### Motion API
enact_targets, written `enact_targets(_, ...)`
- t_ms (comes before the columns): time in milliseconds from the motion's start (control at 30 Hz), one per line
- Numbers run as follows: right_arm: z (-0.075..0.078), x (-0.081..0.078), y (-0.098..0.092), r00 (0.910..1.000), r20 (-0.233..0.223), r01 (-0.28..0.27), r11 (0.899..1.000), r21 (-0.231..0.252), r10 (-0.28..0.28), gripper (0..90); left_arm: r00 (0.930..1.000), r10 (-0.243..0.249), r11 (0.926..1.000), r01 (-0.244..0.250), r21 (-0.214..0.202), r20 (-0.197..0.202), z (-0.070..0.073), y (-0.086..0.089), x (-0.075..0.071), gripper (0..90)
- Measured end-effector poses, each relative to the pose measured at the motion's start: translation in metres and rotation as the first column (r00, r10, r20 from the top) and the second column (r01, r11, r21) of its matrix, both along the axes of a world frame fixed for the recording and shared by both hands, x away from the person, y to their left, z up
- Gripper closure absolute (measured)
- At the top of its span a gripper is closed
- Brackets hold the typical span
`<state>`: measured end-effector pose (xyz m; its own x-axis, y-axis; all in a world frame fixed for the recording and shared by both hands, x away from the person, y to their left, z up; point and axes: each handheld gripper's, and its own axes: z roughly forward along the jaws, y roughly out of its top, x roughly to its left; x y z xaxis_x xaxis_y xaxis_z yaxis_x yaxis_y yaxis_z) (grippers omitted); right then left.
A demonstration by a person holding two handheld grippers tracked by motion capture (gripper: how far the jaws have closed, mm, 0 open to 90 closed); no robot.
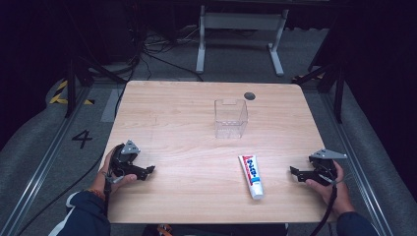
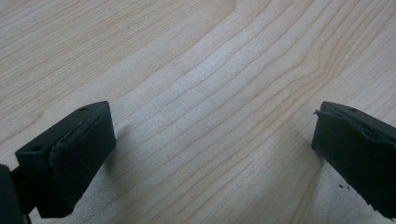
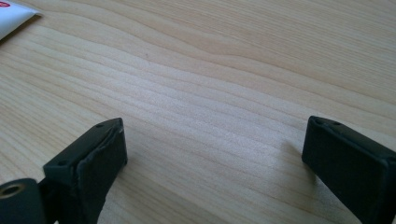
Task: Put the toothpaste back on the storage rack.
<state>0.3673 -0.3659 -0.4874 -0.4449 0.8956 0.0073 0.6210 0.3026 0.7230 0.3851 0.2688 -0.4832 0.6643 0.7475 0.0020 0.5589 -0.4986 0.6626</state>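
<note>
Pale wood table (image 1: 187, 113), grey carpet floor (image 1: 373, 147); both tongs (image 1: 147, 170) (image 1: 294, 172) apart, empty.

black tongs (image 1: 148, 170), dark blue sleeves (image 1: 88, 211)

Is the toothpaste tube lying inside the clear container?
No, the toothpaste tube lies flat on the table, apart from the clear container.

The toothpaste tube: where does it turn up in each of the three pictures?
High view: the toothpaste tube lies flat on the table, right of centre near the front, between the clear box and the right gripper.
Right gripper view: a white corner of it at the top left edge.
Left gripper view: not in this picture.
Shared landmark: the pale wood grain of the table.
</note>
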Motion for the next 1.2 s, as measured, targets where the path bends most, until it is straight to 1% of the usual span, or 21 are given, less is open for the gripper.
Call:
enact_targets(200, 0.0, 0.0, 0.0, 1.0, -0.001, 0.002, 1.0, -0.001, -0.002, 6.4, 1.0, 0.006, 1.0, -0.006, -0.003, -0.001, 0.0, 0.0, -0.001, 0.2)
enact_targets(233, 0.0, 0.0, 0.0, 1.0, -0.001, 0.003, 1.0, -0.001, -0.003, 6.3, 0.9999, 0.01, 0.9999, -0.01, -0.007, -0.011, 0.0, -0.001, -0.001, 0.3)
enact_targets(300, 0.0, 0.0, 0.0, 1.0, -0.002, 0.009, 1.0, -0.001, -0.009, 6.1, 0.9999, 0.011, 0.9999, -0.011, -0.008, -0.009, 0.0, -0.001, -0.001, 0.3)
enact_targets(333, 0.0, 0.0, 0.0, 0.9999, -0.002, 0.012, 1.0, -0.001, -0.012, 6.1, 1.0, 0.007, 1.0, -0.007, -0.003, -0.001, 0.0, 0.0, -0.001, 0.3)
enact_targets(567, 0.001, -0.001, 0.0, 0.9998, -0.009, 0.02, 1.0, -0.007, -0.02, 6.1, 1.0, -0.003, 1.0, 0.003, 0.001, 0.001, 0.0, 0.0, 0.0, 0.3)
enact_targets(600, 0.001, -0.001, 0.0, 0.9996, -0.016, 0.023, 1.0, -0.012, -0.023, 6.1, 1.0, -0.003, 1.0, 0.003, 0.001, 0.001, 0.0, 0.0, 0.0, 0.3)
enact_targets(633, 0.003, -0.001, 0.001, 0.9993, -0.029, 0.023, 1.0, -0.017, -0.024, 6.1, 0.9999, 0.003, 1.0, -0.003, -0.008, -0.01, 0.0, -0.001, -0.001, 0.4)
enact_targets(733, 0.005, -0.002, 0.001, 0.9983, -0.052, 0.024, 0.999, -0.028, -0.026, 6.1, 0.9999, 0.003, 1.0, -0.004, -0.008, -0.01, 0.0, -0.001, -0.001, 0.4)
enact_targets(867, 0.006, -0.003, 0.001, 0.9973, -0.072, 0.015, 0.999, -0.039, -0.018, 6.2, 0.9998, 0.004, 0.9999, -0.004, -0.014, -0.018, 0.0, -0.001, -0.001, 0.4)
enact_targets(933, 0.007, -0.005, 0.001, 0.9973, -0.073, 0.007, 0.999, -0.042, -0.01, 9.8, 0.9998, 0.003, 0.9999, -0.003, -0.015, -0.018, 0.0, -0.001, -0.001, 0.4)
enact_targets(967, 0.008, -0.006, 0.001, 0.9975, -0.071, -0.004, 0.999, -0.037, 0.001, 12.3, 1.0, 0.0, 1.0, 0.0, -0.002, -0.004, 0.0, 0.0, 0.0, 0.4)
enact_targets(1033, 0.009, -0.007, 0.002, 0.9973, -0.074, -0.008, 0.999, -0.039, 0.005, 15.3, 1.0, 0.0, 1.0, 0.0, -0.005, -0.004, 0.0, -0.001, 0.0, 0.4)
enact_targets(1100, 0.01, -0.008, 0.003, 0.9965, -0.081, -0.023, 0.999, -0.039, 0.02, 16.2, 1.0, 0.0, 1.0, 0.0, -0.005, -0.004, 0.0, -0.001, 0.0, 0.4)
enact_targets(1200, 0.012, -0.009, 0.004, 0.9955, -0.088, -0.04, 0.998, -0.053, 0.035, 16.8, 1.0, -0.001, 1.0, 0.001, -0.005, -0.004, 0.0, 0.0, 0.0, 0.4)
